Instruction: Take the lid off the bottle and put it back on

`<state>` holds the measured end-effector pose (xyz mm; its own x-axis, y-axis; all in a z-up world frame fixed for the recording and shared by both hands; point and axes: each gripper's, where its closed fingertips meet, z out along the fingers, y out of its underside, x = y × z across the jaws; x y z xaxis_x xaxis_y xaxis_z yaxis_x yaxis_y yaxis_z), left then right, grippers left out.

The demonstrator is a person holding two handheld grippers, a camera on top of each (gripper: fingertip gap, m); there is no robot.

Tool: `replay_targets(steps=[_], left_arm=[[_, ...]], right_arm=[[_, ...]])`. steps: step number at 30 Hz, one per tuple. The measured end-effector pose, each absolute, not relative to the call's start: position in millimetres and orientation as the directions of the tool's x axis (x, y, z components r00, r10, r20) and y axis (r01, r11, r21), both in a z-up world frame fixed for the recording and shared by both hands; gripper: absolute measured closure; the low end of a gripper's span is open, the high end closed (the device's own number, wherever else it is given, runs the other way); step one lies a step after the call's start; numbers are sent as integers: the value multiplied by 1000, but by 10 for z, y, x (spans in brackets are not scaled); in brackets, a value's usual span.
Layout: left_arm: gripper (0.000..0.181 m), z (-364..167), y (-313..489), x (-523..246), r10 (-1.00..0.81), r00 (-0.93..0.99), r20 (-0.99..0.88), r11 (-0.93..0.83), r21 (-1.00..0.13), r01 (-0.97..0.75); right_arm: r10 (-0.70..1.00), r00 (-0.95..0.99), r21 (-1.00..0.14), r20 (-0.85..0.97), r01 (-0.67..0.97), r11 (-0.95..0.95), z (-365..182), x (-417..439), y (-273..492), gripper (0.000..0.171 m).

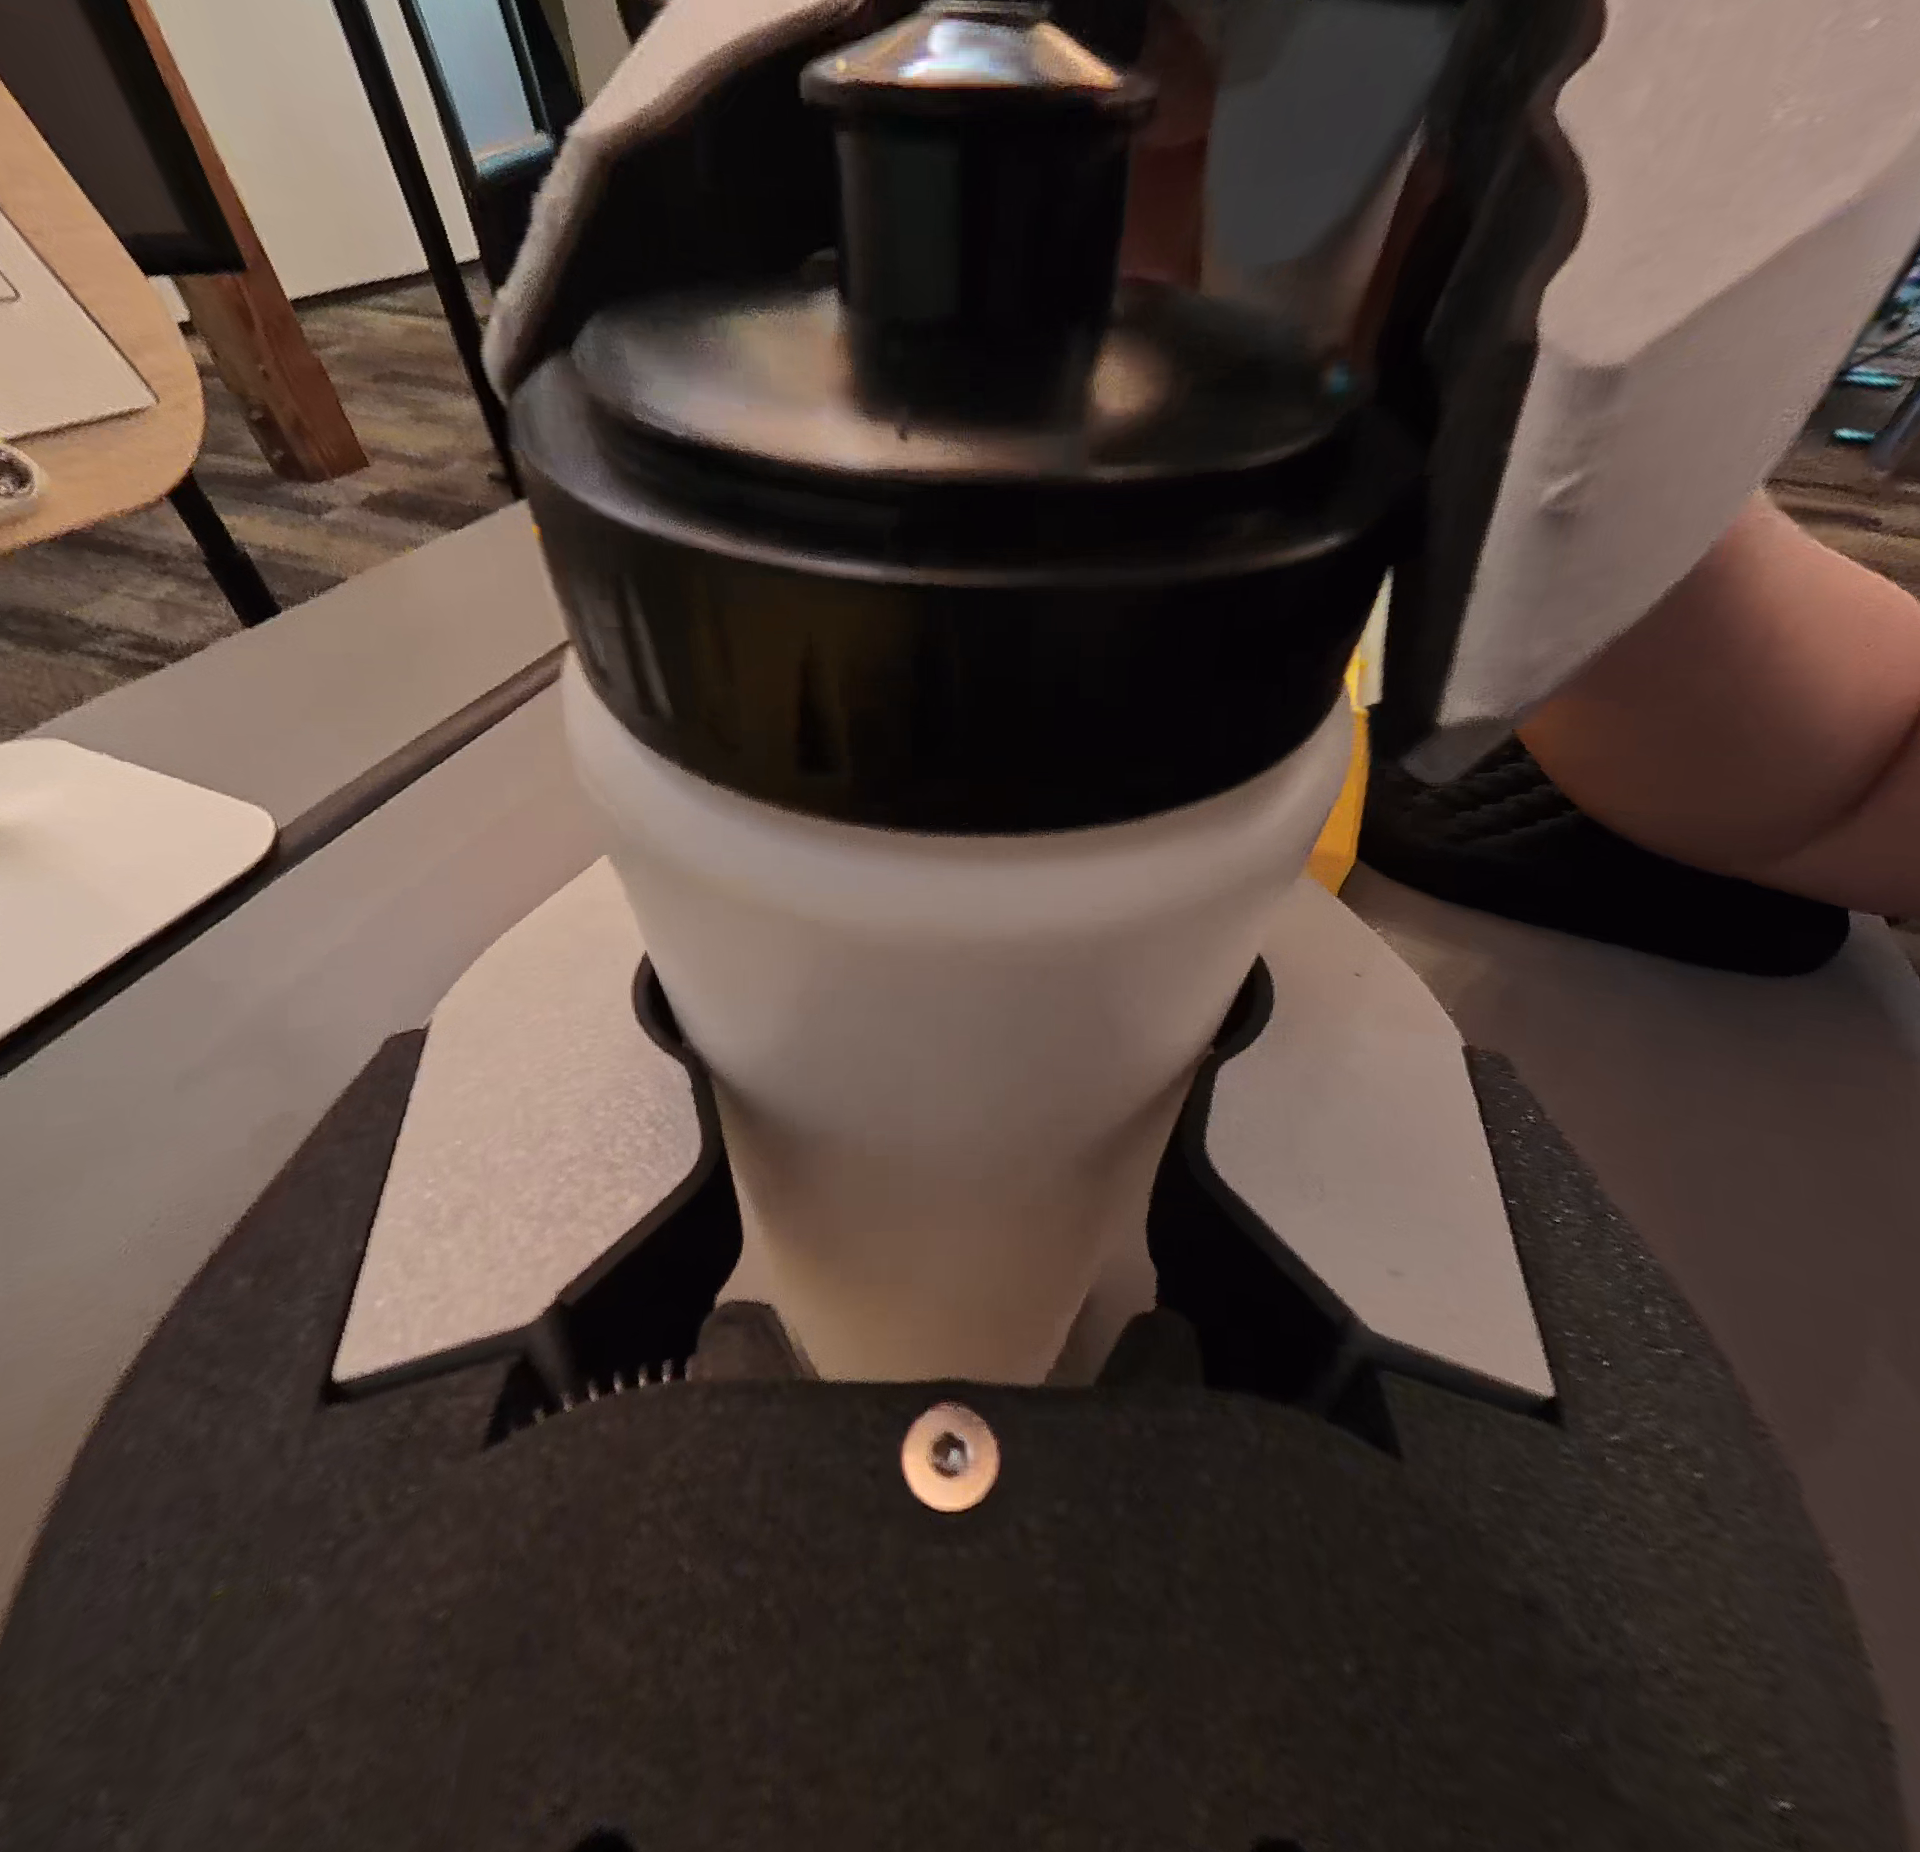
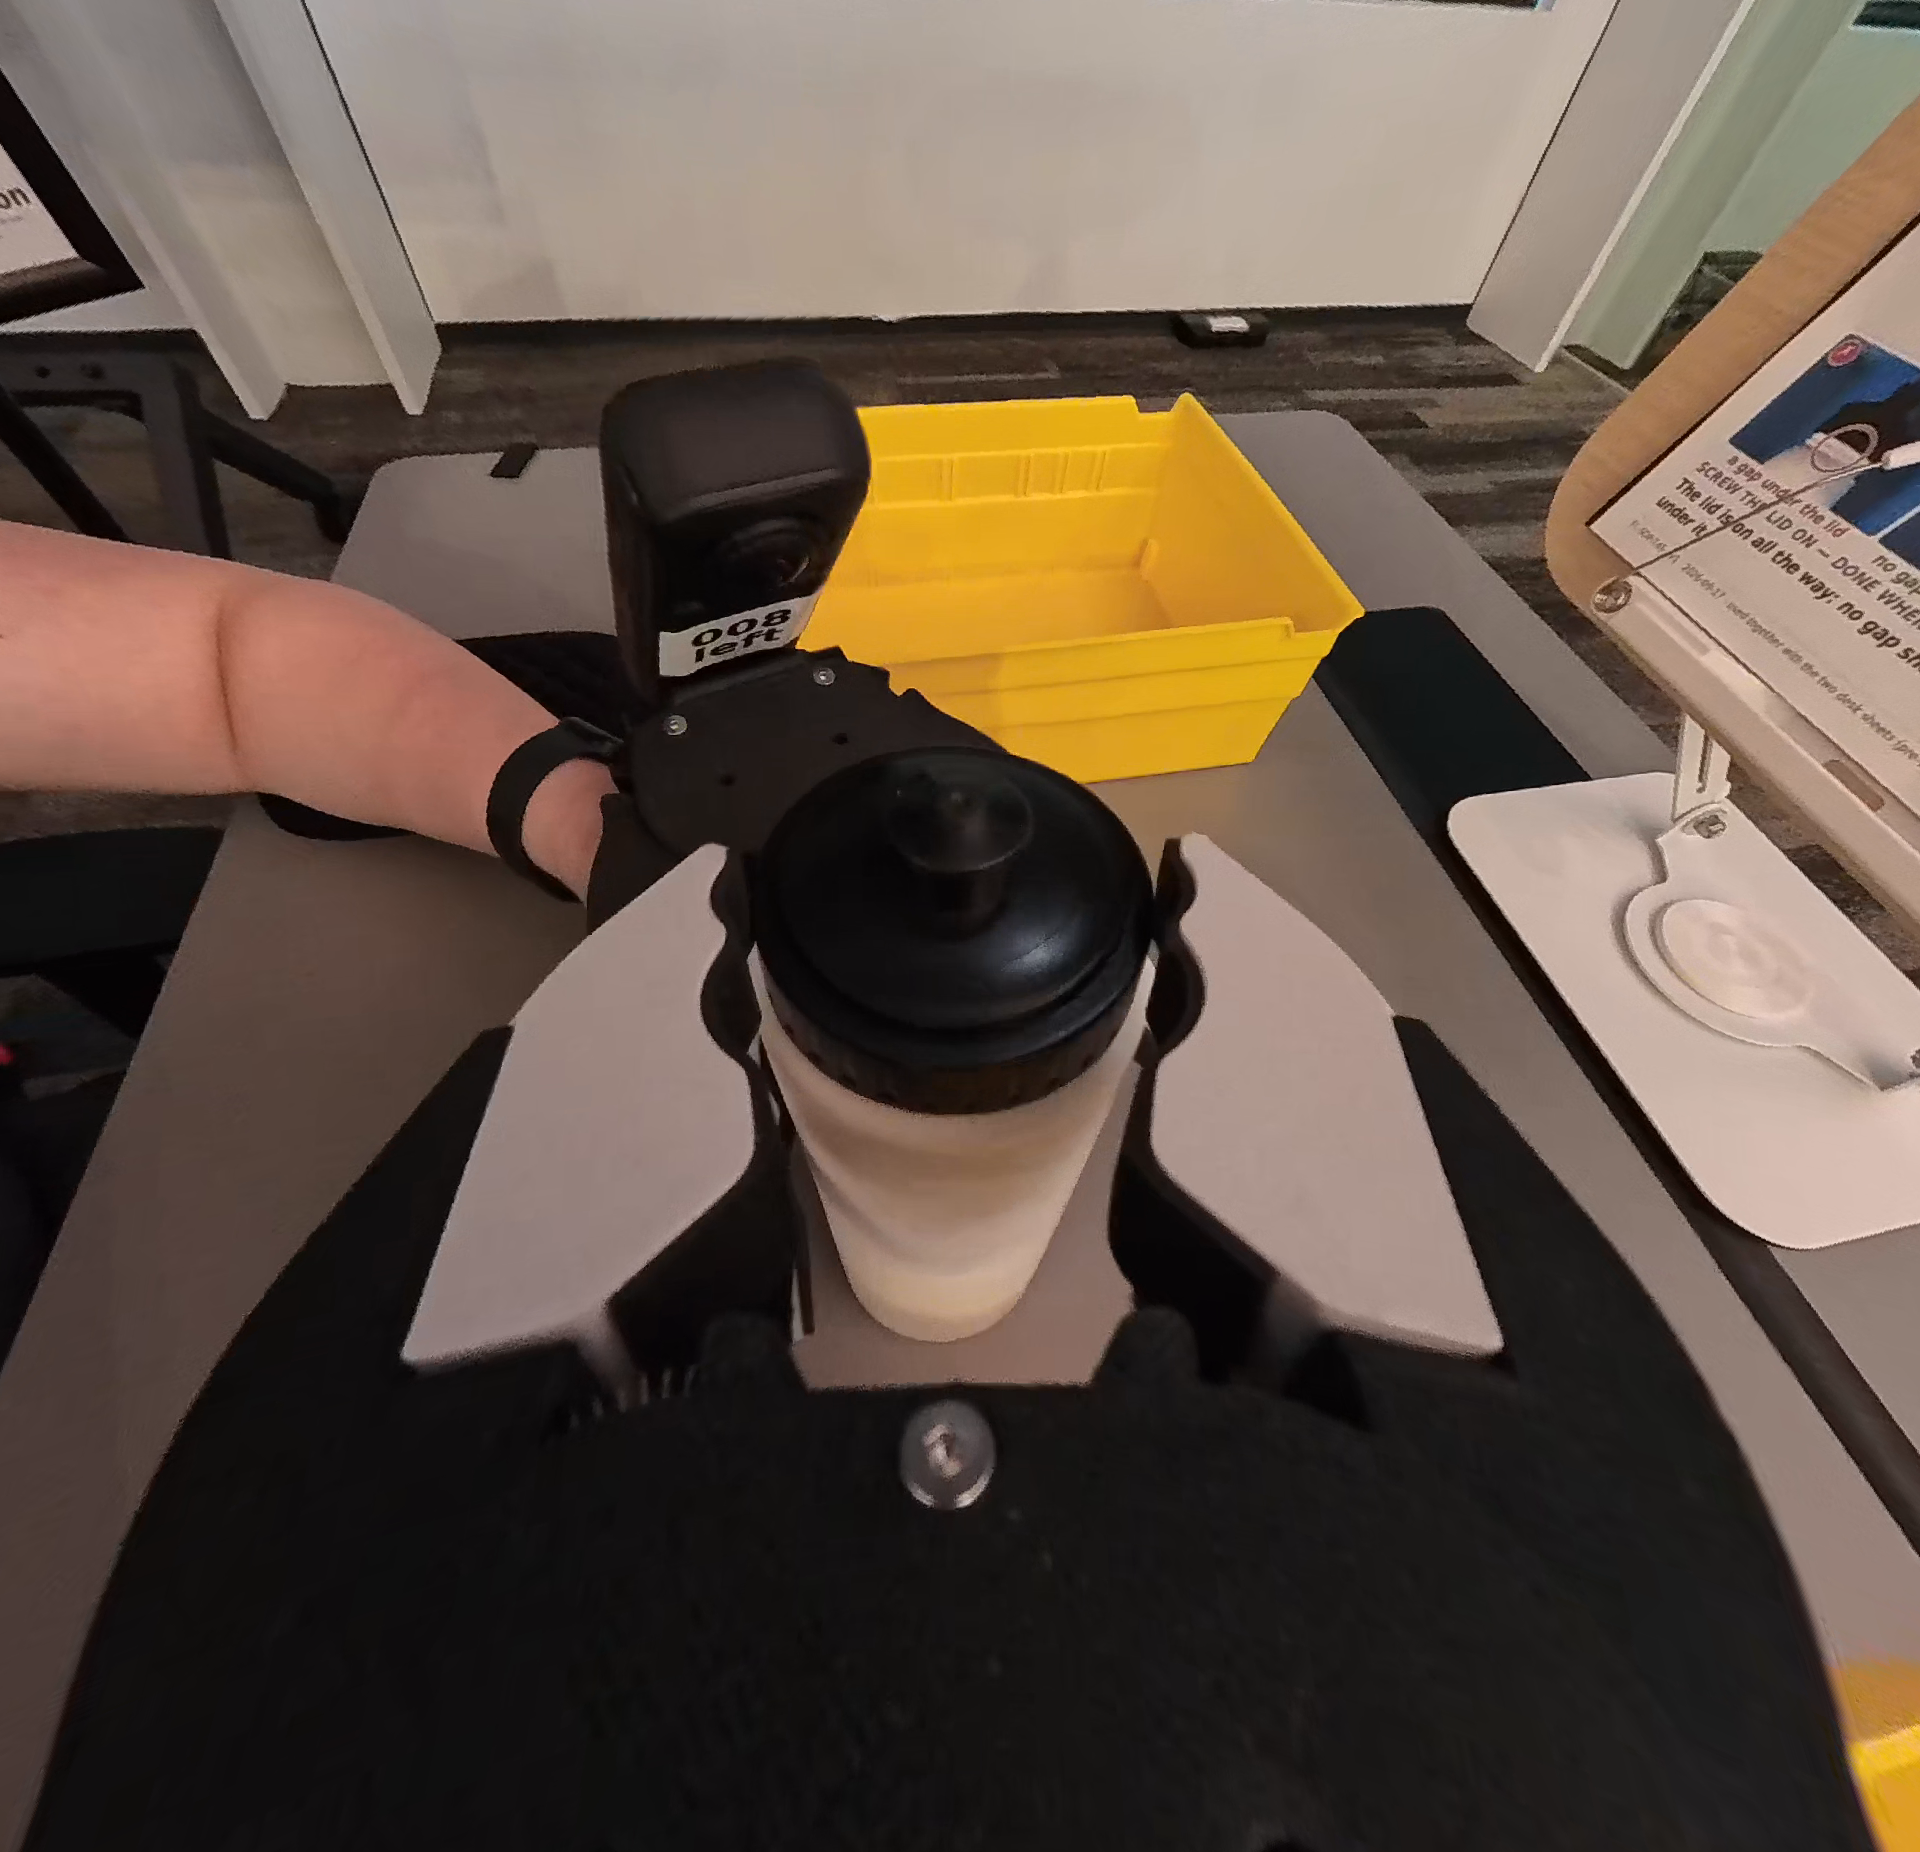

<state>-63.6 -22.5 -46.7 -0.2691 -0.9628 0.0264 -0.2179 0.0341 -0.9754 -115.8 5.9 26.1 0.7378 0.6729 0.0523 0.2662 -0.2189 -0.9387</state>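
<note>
Left wrist view: your left gripper (image 1: 951,1002) is clamped on the white body of the bottle (image 1: 935,1054), fingers pressed against it on both sides just below the shoulder. The bottle stands upright on the grey table (image 1: 260,1127). The black lid (image 1: 956,618) sits on top, spout pointing up (the view is blurred, so the seam between lid and bottle is hard to judge). Behind the lid, part of your right gripper (image 1: 1475,368) shows, with your arm (image 1: 1745,722) at the right. A white stand base (image 1: 114,857) lies at the left edge.

Right wrist view: your right gripper (image 2: 951,955) looks down on the bottle (image 2: 945,1200) from above, its fingers on either side of the lid (image 2: 951,929), at the lid's rim. They sit very close to it; you cannot tell whether they are actually gripping it or just beside it. The left gripper (image 2: 748,722), with its camera on top, shows on the far left side of the bottle. A yellow bin (image 2: 1081,597) stands farther off on the table (image 2: 312,1023). A white stand (image 2: 1714,971) with a printed sheet is at the right.
</note>
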Motion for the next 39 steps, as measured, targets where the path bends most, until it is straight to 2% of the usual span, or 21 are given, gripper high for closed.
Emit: replay_targets(steps=[12, 20, 39], left_arm=[[82, -496, -164, -620, -982, -186, 33, 20, -961, -277], [81, -495, -180, -613, -977, -214, 26, 34, -961, -273], [83, -535, -98, -616, -990, -142, 25, 28, -933, -359]], right_arm=[[660, 751, -941, 42, 251, -225, 259, -1135, 77, 96], [657, 750, -938, 76, 276, -207, 263, -1118, 75, 97], [617, 785, -940, 50, 246, -237, 256, -1093, 119, 96]])
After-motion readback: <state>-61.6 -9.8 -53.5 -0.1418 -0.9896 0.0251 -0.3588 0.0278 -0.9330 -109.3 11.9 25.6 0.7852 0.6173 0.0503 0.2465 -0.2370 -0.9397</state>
